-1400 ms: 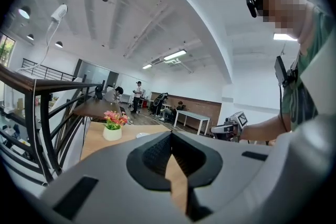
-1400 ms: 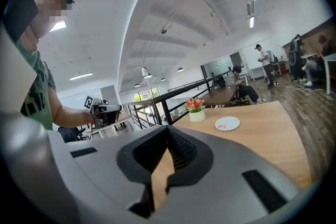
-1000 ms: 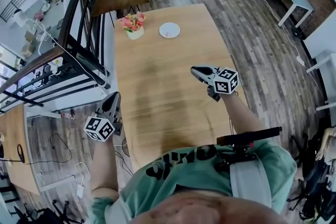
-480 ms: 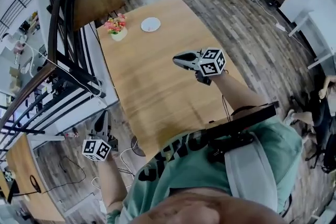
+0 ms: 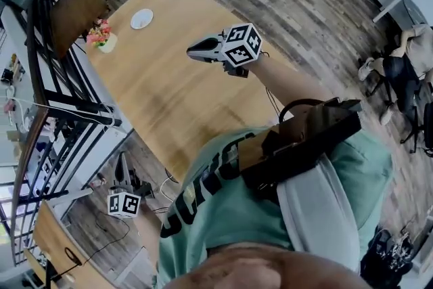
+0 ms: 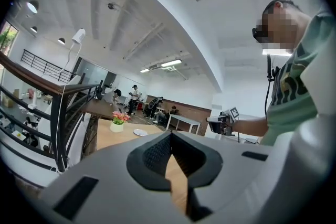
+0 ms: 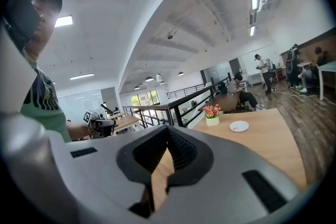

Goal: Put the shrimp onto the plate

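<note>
A small white plate [image 5: 142, 18] sits at the far end of the long wooden table [image 5: 169, 91], with a small pink thing [image 7: 234, 128] on it, too small to identify. The plate also shows in the left gripper view [image 6: 140, 132]. My right gripper [image 5: 192, 51] hangs above the middle of the table, jaws shut with nothing between them [image 7: 168, 131]. My left gripper [image 5: 122, 159] is off the table's left side, low over the floor, also shut and empty [image 6: 170, 137]. Both grippers are far from the plate.
A white pot of pink flowers [image 5: 101, 37] stands left of the plate near the table's far corner. A black metal railing [image 5: 61, 105] runs along the table's left side. Another table [image 5: 74, 10] with a seated person is behind it.
The head view has swung, so the table now lies diagonally. The left gripper has dropped lower and away from the table's edge. The right gripper stays over the table's middle, still shut.
</note>
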The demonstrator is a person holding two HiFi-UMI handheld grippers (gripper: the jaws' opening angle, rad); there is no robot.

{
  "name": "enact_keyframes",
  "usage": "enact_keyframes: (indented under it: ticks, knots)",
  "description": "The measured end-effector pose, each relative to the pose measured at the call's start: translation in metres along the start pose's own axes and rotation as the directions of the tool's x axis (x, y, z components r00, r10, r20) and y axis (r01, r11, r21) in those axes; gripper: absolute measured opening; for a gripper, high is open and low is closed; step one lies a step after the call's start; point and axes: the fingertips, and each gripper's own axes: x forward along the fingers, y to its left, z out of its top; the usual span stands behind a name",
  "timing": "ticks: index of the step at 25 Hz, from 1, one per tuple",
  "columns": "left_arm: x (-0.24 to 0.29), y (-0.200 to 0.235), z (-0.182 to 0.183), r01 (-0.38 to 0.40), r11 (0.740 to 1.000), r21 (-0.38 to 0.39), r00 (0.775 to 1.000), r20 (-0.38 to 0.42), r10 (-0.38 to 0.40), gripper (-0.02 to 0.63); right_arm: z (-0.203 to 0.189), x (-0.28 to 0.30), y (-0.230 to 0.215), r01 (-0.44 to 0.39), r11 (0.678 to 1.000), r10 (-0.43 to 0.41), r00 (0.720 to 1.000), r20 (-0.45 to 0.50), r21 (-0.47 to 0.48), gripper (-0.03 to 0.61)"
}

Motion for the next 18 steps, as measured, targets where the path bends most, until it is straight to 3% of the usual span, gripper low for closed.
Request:
enact_keyframes:
  ticks: [5, 10, 14, 18]
  knots:
    - [0.036, -0.081, -0.003, 0.015, 1.000, 0.012, 1.000, 0.011, -0.015, 0.006, -0.017, -0.074, -0.023, -0.004, 1.000, 0.004, 0.999, 0.034, 0.023, 0.008]
    - [0.082, -0.179, -0.028, 0.031, 0.999, -0.025, 0.999, 0.044, -0.030, 0.006, -0.056, -0.168, -0.045, -0.020, 0.999, 0.020, 1.000, 0.013, 0.035, 0.008]
    - [0.120, -0.249, -0.047, 0.062, 0.997, -0.046, 0.998, 0.032, -0.060, 0.006, -0.091, -0.240, -0.067, -0.017, 0.996, 0.016, 1.000, 0.020, 0.090, 0.008]
    - [0.142, -0.292, -0.059, 0.096, 0.995, -0.035, 0.995, -0.007, -0.096, 0.006, -0.109, -0.279, -0.076, -0.012, 0.992, 0.009, 1.000, 0.025, 0.125, 0.008]
